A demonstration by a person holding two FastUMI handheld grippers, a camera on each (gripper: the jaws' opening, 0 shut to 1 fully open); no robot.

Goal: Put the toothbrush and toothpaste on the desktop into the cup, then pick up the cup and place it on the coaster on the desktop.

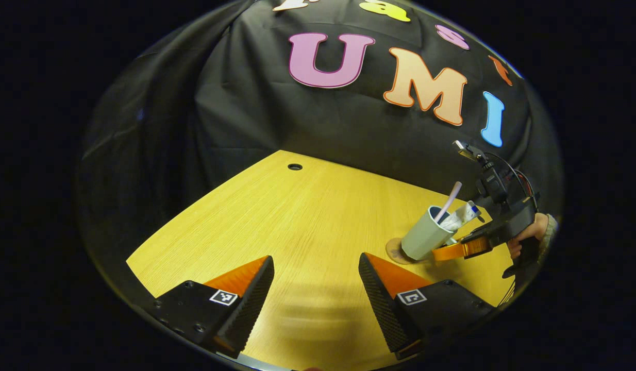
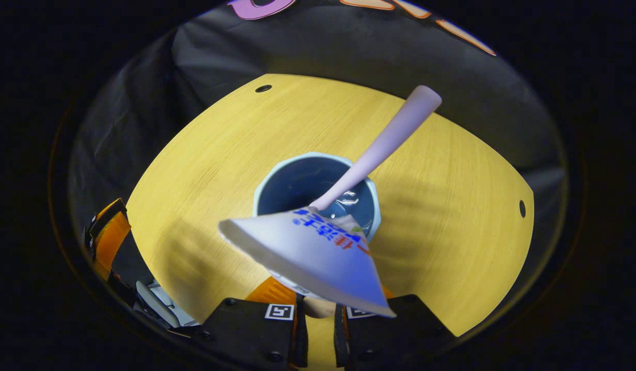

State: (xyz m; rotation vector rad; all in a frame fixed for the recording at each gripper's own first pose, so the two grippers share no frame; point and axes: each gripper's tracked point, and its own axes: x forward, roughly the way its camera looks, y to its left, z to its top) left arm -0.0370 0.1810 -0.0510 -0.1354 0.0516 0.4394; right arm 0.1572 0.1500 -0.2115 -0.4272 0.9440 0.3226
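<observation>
right tool (image 1: 452,252) gripping cup (image 1: 426,234), toothbrush (image 1: 448,202), toothpaste (image 1: 459,219) inside

Left tool (image 1: 315,288) spread over desktop (image 1: 297,221), tilted cup (image 1: 426,234) on coaster (image 1: 395,251)

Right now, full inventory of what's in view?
cup: 1, pale outside, dark blue inside, tilted over the coaster edge, right gripper's fingers at its wall
toothbrush: 1, light pink, standing in cup
toothpaste: 1, white tube, in cup, flat end up
coaster: 1, brown, under cup
desktop: 1, yellow wood, small holes near its edges
left gripper: open, over bare desktop
right gripper: at the cup
hand: 1, holding right gripper
</observation>
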